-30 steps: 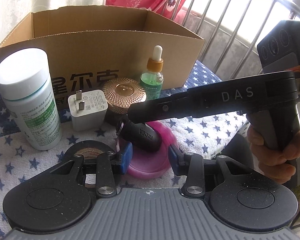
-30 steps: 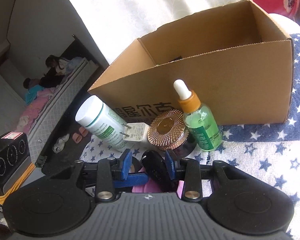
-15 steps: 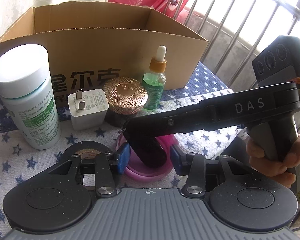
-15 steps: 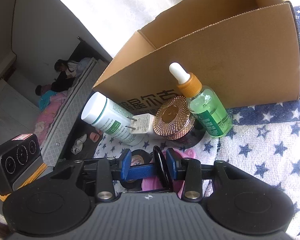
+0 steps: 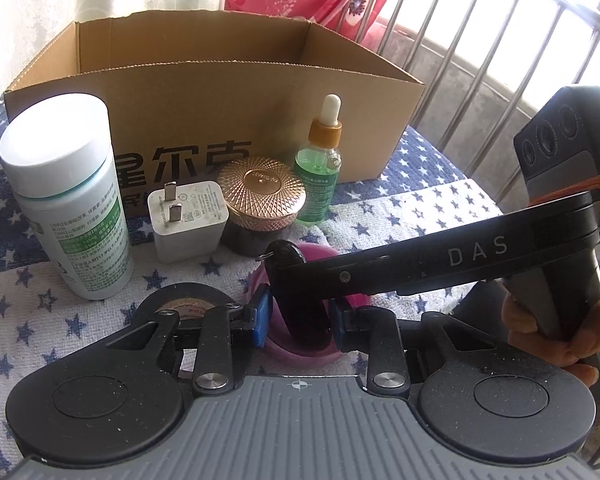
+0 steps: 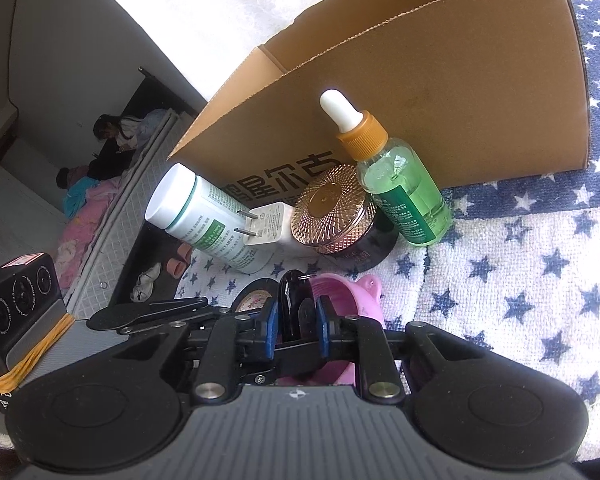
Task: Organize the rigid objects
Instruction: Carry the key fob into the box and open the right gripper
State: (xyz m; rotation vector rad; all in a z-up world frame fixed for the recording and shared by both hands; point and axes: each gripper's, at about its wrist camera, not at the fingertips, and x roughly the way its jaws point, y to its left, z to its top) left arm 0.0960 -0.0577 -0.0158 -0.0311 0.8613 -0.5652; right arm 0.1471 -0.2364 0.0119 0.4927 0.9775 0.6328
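Key fob, black, stands on end over the pink bowl, pinched between both my pairs of fingers: my left gripper and my right gripper have just closed on it from crossing directions. Beyond stand a rose-gold jar, white charger, green dropper bottle, white pill bottle and the cardboard box on the star-print cloth.
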